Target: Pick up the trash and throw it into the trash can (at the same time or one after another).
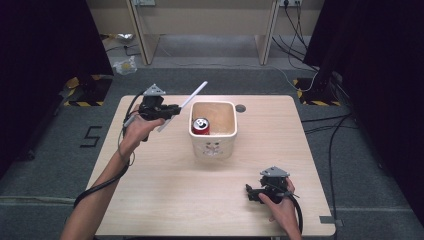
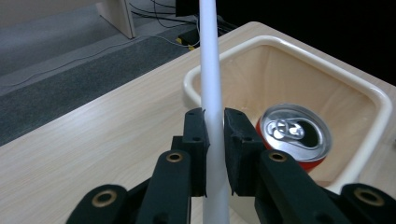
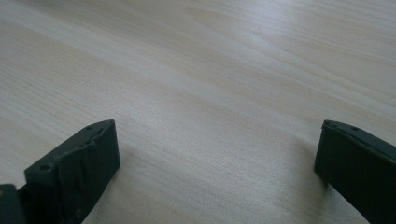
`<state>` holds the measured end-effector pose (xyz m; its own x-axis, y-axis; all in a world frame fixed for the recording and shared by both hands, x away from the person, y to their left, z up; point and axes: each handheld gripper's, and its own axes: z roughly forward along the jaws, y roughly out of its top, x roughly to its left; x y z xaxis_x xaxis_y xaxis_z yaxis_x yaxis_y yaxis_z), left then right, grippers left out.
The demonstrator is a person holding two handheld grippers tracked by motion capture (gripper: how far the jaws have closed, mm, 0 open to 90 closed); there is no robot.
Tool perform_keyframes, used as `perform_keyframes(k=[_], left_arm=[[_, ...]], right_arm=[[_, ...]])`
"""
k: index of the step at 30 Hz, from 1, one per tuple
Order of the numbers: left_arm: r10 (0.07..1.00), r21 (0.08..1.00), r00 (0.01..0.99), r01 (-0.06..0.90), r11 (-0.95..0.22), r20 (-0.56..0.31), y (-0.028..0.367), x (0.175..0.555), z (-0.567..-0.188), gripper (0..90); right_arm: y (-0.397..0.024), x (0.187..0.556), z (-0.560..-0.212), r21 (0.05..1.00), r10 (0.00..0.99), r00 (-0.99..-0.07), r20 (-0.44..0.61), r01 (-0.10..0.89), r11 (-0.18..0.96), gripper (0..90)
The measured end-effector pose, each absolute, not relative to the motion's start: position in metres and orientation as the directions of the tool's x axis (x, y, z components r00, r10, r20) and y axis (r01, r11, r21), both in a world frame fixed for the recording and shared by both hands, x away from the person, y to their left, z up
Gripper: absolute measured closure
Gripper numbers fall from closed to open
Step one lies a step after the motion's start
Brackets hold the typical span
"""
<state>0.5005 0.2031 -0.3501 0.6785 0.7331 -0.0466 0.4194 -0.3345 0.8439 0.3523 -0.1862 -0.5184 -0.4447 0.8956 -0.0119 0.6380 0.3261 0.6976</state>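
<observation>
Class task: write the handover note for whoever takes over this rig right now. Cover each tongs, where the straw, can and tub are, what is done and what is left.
Left tongs: shut on the white straw, held in the air just left of the tub, straw slanting up and away.
Right tongs: open, nothing between the jaws, low over the table near its front right corner.
Red can: upright inside the cream tub, left side, tab end up.
Done: straw picked up.
Left, probably: bring the straw over the can and lower it into the opening; the right tongs may need to steady the tub.
</observation>
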Motion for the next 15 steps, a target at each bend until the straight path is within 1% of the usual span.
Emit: perform_keyframes(k=[9, 15], left_arm=[[0.689, 0.831, 0.724, 0.402, -0.385, -0.031, 0.19, 0.488, -0.351, 79.2], [0.659, 0.82, 0.751, 0.401, -0.408, -0.039, 0.185, 0.481, -0.354, 79.2]], right_arm=[[-0.186, 0.352, -0.518, 0.697, 0.896, -0.445, -0.011, 0.639, 0.326, 0.2], [-0.186, 0.352, -0.518, 0.698, 0.896, -0.445, -0.012, 0.638, 0.326, 0.3]])
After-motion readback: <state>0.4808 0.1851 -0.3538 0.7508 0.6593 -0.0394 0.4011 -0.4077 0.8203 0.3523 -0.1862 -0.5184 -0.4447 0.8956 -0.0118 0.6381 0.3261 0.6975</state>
